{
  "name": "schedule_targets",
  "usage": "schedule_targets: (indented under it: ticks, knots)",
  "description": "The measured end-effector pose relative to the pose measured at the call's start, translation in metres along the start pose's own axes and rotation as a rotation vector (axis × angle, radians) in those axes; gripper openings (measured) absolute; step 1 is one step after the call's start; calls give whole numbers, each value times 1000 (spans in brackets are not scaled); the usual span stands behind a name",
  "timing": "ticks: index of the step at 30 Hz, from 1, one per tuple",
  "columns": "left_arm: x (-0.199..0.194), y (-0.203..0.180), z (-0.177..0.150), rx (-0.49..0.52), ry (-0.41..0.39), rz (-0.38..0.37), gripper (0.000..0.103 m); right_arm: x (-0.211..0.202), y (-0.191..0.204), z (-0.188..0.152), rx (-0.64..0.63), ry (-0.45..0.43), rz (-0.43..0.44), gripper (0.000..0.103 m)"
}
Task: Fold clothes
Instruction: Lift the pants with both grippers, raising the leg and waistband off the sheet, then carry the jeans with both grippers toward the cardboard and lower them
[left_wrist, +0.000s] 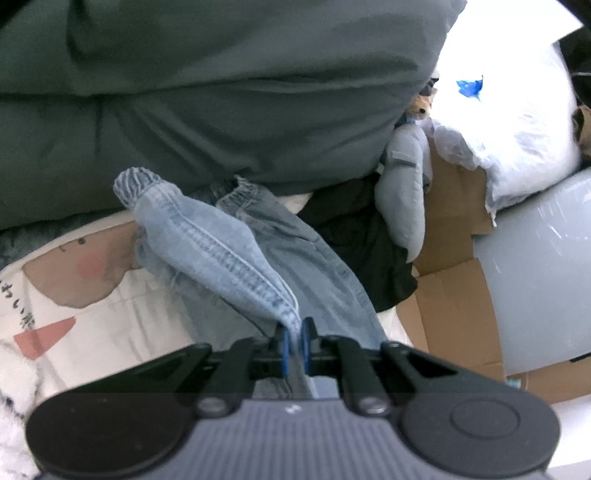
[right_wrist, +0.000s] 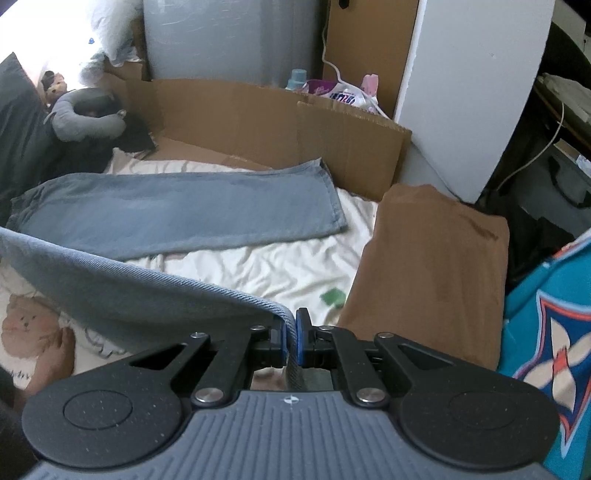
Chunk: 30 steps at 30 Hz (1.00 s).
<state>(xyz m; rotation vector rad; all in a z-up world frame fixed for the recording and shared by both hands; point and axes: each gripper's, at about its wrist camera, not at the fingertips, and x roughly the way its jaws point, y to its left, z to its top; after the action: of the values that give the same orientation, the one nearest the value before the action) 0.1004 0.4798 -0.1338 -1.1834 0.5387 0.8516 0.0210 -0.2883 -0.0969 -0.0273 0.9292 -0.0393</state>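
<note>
At the bottom centre of both views, my left gripper (left_wrist: 294, 338) and right gripper (right_wrist: 290, 334) each pinch a fold of the light blue denim jeans (left_wrist: 221, 254) between blue pads. One lifted leg sags left; the other lies flat mid-frame on the cream printed bedsheet (right_wrist: 258, 266). Beyond are a brown folded cloth (right_wrist: 436, 266), centre right, and cardboard sheets (right_wrist: 258, 122) across the top.

A dark green cushion (left_wrist: 221, 92) lies behind a printed white sheet (right_wrist: 258, 266). Flattened cardboard (right_wrist: 258, 122) stands along the bed's far edge, a grey plush toy (right_wrist: 88, 118) beside it. A folded brown cloth (right_wrist: 432, 266) lies near a teal patterned fabric (right_wrist: 554, 314).
</note>
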Motion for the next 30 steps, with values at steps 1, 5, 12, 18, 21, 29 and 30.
schedule_targets:
  ticks: [1,5,12,18,21,29,30]
  knots:
    - [4,-3,1,0,0,-3,7,5,-2,6,-3,0,-1,2]
    - [24,-14,9,-2,3,-8,7,31,-8,30,-21,11,-2,2]
    - [63,-31,20,-6,-15,-10,7,84,-14,72,-61,33,6,2]
    - [102,-45,31,-5,-26,-18,7,133,-13,108,-89,68,4,2]
    - [123,-47,34,-19,-30,-18,7,160,-13,129,-97,80,-4,2]
    - [179,-40,45,-36,-11,-6,7,239,-2,178,-173,100,-41,2]
    - [185,-39,45,-37,-7,-5,7,248,0,183,-184,106,-43,2]
